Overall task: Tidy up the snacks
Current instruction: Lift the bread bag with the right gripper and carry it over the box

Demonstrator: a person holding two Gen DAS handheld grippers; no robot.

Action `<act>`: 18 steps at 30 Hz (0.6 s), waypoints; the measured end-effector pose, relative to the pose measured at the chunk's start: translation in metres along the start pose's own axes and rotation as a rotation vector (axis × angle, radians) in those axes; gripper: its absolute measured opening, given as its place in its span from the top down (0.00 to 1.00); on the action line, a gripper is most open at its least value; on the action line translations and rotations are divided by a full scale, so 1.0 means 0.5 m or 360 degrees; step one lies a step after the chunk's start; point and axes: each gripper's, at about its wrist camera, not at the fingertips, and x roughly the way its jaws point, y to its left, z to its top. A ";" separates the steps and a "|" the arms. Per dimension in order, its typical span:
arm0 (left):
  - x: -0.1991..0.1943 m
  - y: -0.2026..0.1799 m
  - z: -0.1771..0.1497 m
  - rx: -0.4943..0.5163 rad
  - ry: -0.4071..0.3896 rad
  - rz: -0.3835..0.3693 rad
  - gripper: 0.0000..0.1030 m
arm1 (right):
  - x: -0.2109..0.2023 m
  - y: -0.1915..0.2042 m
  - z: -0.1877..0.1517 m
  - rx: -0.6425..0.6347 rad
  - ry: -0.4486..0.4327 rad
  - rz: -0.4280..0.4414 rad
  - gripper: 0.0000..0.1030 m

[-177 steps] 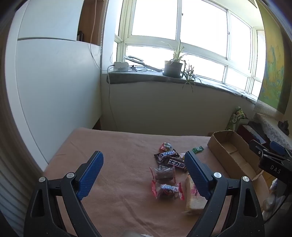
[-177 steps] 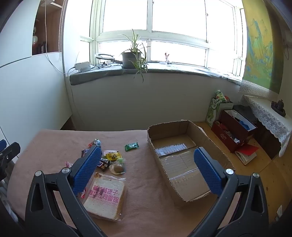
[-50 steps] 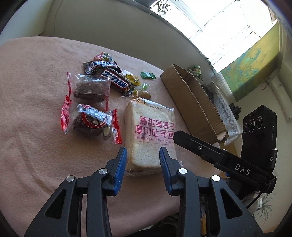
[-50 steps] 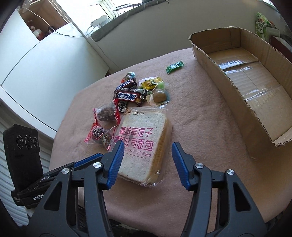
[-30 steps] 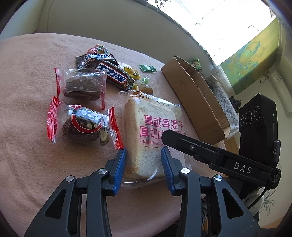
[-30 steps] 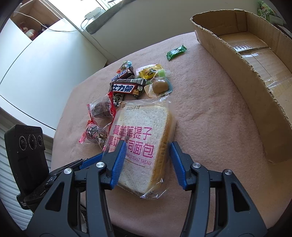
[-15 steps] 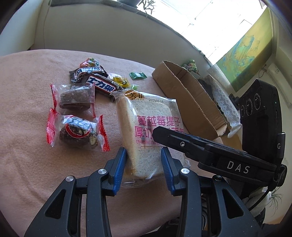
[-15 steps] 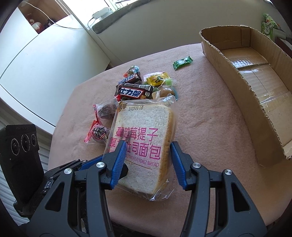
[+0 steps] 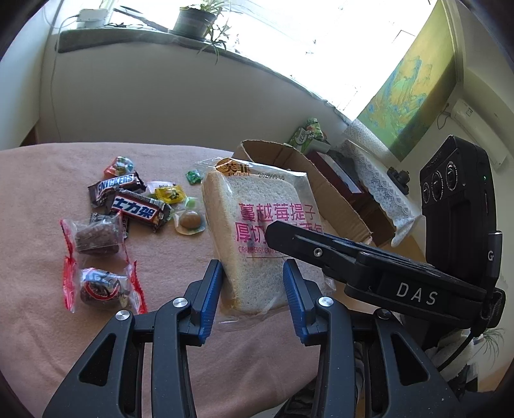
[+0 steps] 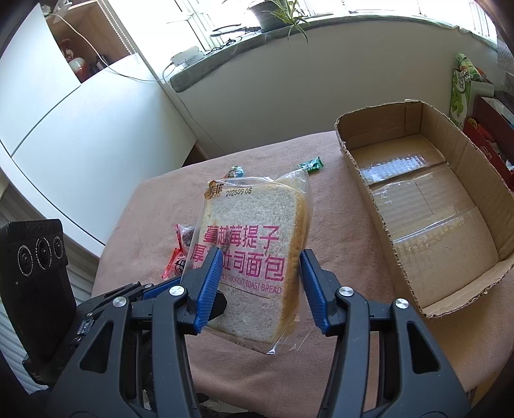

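A bagged slice of thick toast bread (image 9: 257, 205) with pink lettering hangs tilted above the pink tablecloth (image 9: 38, 199). My left gripper (image 9: 252, 267) is shut on its lower end, blue pads pressing both sides. My right gripper (image 10: 261, 255) is shut on the same bread (image 10: 253, 225) from the other side. The right gripper's black finger (image 9: 321, 250) crosses in front of the bag in the left wrist view. Loose snacks lie to the left: two Snickers bars (image 9: 117, 186), two red-edged wrapped cakes (image 9: 96, 238), a yellow candy (image 9: 168, 194), a green candy (image 9: 193, 176), a jelly cup (image 9: 189, 222).
An open, empty cardboard box (image 10: 475, 167) lies on the table's right side, its near end flap torn down. Behind the table are a white wall and a windowsill with a potted plant (image 9: 189, 19). Bags and boxes (image 10: 462, 93) stand on the floor beyond the cardboard box.
The bread has come up off the cloth and tipped more upright, held by both grippers, which rose together. The other snacks stayed in place.
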 end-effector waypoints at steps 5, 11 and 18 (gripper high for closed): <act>0.027 -0.036 0.021 0.0047 -0.0004 -0.0030 0.64 | -0.031 -0.032 0.021 0.0007 -0.0047 -0.0037 0.49; 0.070 -0.080 0.046 0.0106 0.0015 -0.0066 0.64 | -0.064 -0.088 0.035 0.0054 -0.0094 -0.0081 0.49; 0.118 -0.135 0.066 0.0196 0.0045 -0.0100 0.63 | -0.097 -0.157 0.049 0.0114 -0.0146 -0.0145 0.49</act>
